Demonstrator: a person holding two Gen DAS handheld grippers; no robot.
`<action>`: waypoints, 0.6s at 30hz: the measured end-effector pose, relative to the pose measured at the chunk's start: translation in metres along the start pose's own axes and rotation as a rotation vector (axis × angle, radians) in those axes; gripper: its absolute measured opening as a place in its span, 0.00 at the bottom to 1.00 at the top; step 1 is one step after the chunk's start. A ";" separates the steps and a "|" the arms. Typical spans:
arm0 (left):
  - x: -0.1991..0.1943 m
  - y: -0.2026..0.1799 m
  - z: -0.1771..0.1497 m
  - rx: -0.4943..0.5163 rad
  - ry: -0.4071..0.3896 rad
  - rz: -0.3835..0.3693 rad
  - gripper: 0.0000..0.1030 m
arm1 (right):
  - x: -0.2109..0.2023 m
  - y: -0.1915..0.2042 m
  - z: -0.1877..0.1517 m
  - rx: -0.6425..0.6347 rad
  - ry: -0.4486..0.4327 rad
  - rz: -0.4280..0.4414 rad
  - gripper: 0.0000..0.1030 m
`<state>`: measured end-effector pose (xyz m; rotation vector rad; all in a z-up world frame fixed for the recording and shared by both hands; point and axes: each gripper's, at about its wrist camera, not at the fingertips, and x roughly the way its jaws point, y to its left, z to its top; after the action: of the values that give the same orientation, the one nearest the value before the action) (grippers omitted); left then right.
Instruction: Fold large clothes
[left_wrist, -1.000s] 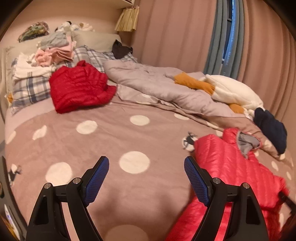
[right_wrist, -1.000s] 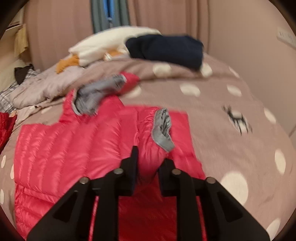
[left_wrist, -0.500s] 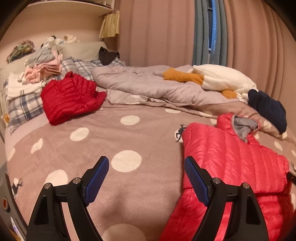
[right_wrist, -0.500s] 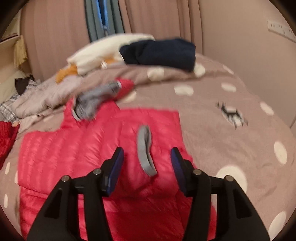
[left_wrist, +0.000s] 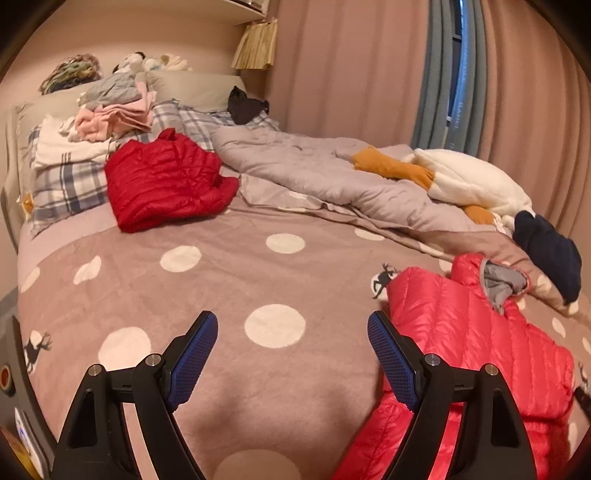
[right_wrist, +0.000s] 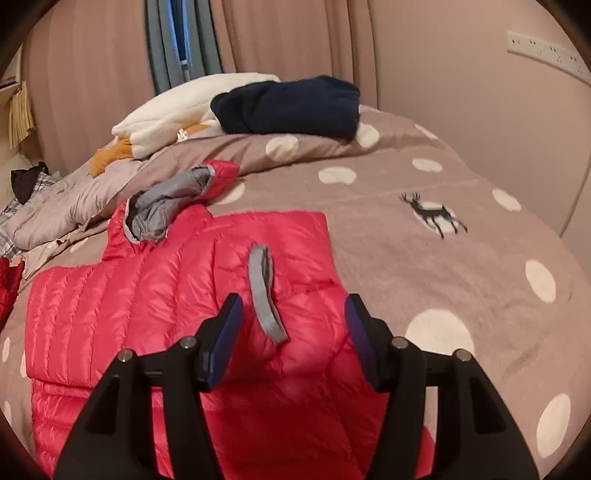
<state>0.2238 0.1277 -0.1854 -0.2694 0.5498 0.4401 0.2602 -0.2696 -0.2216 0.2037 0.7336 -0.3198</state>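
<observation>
A bright pink-red puffer jacket (right_wrist: 173, 295) with a grey hood lining (right_wrist: 166, 203) lies flat on the spotted bedspread (right_wrist: 424, 258). One sleeve is folded across its body, its grey cuff (right_wrist: 264, 291) lying on top. My right gripper (right_wrist: 293, 317) hovers just behind that cuff, jaws opening, the cuff loose between them and untouched by the pads. In the left wrist view the same jacket (left_wrist: 480, 350) lies at the right. My left gripper (left_wrist: 291, 328) stands open over bare bedspread (left_wrist: 221, 295), its right finger by the jacket's edge.
A darker red puffer jacket (left_wrist: 162, 181) lies folded near plaid pillows (left_wrist: 62, 184) with stacked clothes (left_wrist: 114, 114). A grey quilt (left_wrist: 314, 173), white and orange plush (left_wrist: 461, 181) and a navy garment (right_wrist: 288, 107) crowd the far side. A wall (right_wrist: 480, 92) stands at the right.
My right gripper let go of the sleeve cuff, which dropped onto the jacket's body, and its jaws spread apart. The left gripper stayed open while its view swung slightly.
</observation>
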 end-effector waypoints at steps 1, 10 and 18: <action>-0.001 0.001 0.000 -0.004 0.001 -0.003 0.80 | 0.002 -0.003 -0.003 0.024 0.018 -0.002 0.55; 0.002 0.007 0.003 -0.053 0.035 -0.026 0.80 | -0.015 0.001 -0.005 -0.015 0.035 -0.052 0.55; -0.001 0.021 0.010 -0.094 0.064 -0.010 0.80 | -0.048 0.007 0.030 -0.024 0.003 -0.016 0.66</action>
<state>0.2174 0.1490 -0.1791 -0.3771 0.5909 0.4493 0.2475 -0.2617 -0.1662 0.1760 0.7424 -0.3256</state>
